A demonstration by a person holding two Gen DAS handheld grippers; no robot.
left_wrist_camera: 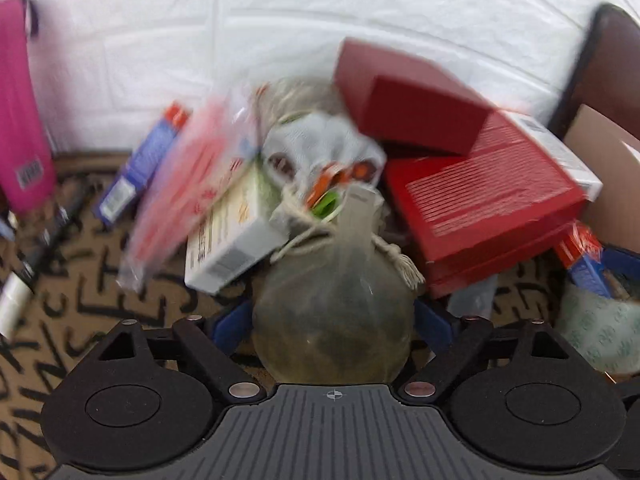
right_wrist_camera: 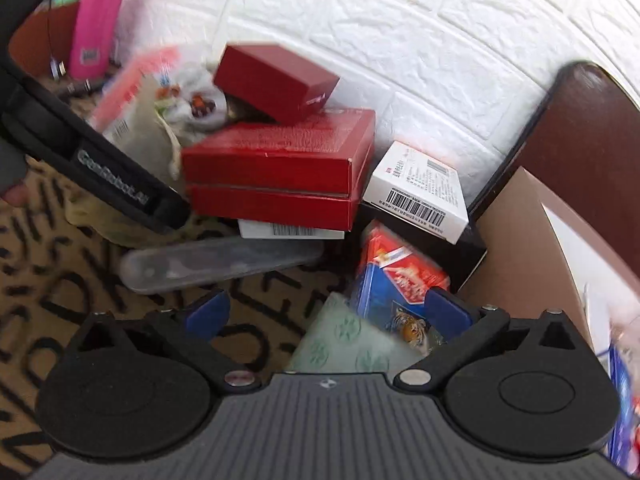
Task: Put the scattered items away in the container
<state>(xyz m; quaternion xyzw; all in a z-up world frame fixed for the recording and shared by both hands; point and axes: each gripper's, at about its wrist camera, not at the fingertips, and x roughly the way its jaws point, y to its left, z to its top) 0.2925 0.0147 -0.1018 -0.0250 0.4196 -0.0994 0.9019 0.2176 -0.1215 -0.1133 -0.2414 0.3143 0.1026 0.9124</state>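
Note:
In the left wrist view my left gripper (left_wrist_camera: 334, 316) is shut on a round olive cloth drawstring pouch (left_wrist_camera: 334, 312), its blue fingers (left_wrist_camera: 230, 326) pressing both sides. Behind it lies a blurred heap: a white box (left_wrist_camera: 232, 236), a pink packet (left_wrist_camera: 176, 192), a grey printed bag (left_wrist_camera: 320, 152) and red boxes (left_wrist_camera: 480, 196). In the right wrist view my right gripper (right_wrist_camera: 328, 312) is open and empty above a blue and red tiger pack (right_wrist_camera: 396, 288) and a pale green packet (right_wrist_camera: 348, 340). The cardboard container (right_wrist_camera: 524, 248) stands at the right.
A patterned brown mat (right_wrist_camera: 60, 292) covers the table against a white brick wall (right_wrist_camera: 400, 40). A clear plastic case (right_wrist_camera: 216, 264), a white barcoded box (right_wrist_camera: 420, 192), stacked red boxes (right_wrist_camera: 280, 168) and a pink pouch (right_wrist_camera: 100, 20) lie about. The left gripper's black body (right_wrist_camera: 112, 176) crosses the left.

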